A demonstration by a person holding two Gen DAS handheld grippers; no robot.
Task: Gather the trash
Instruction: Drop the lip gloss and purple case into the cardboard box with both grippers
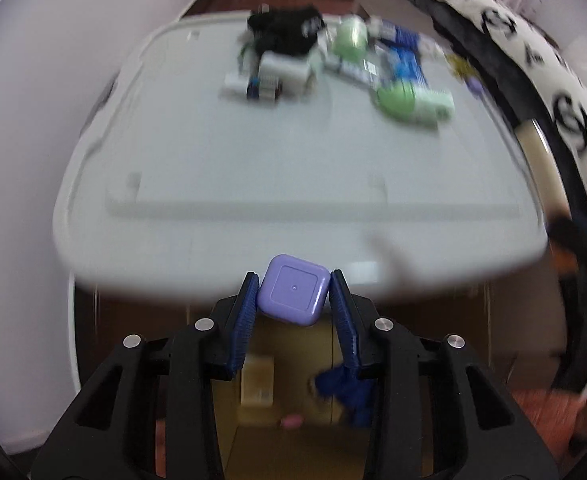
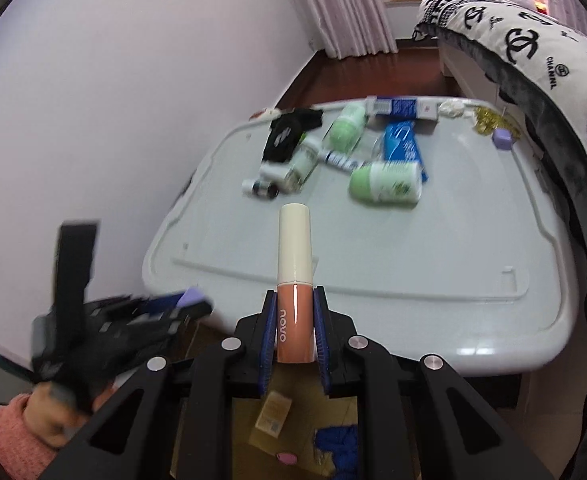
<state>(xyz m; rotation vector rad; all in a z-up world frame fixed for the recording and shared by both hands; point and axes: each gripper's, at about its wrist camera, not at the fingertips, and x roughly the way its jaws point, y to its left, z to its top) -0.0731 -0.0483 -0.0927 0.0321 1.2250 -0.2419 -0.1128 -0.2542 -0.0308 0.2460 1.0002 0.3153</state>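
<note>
Pink sleeve (image 2: 1,432) and a hand (image 2: 59,408) are seen at the far left of the right wrist view, and the left gripper (image 2: 177,306) is carried by this hand. A small purple box (image 1: 293,295) is clamped between its blue pads (image 1: 245,320), which press on both sides of the box; the jaws are only partly closed because the box fills the gap. The box is held just past the near edge of the table (image 1: 253,184), above an open cardboard box (image 1: 285,360) on the floor. Inside this cardboard box a tan packet (image 1: 258,384), a blue scrap (image 1: 347,390) and a small pink piece (image 1: 291,423) are lying.

Further right, the right gripper (image 2: 294,320) is closed tightly on a lip gloss tube (image 2: 294,280). The orange body of the tube is gripped by the pads, and its cream cap stands out in front of the fingers, over the near edge of the table.

On the far part of the table the remaining litter is spread: a black cloth (image 2: 289,136), two green bottles (image 2: 385,182), a blue packet (image 2: 401,144), a gold wrapper (image 2: 489,120) and a second purple box (image 2: 503,138). At the right a patterned blanket (image 2: 533,52) is hanging beside the table.
</note>
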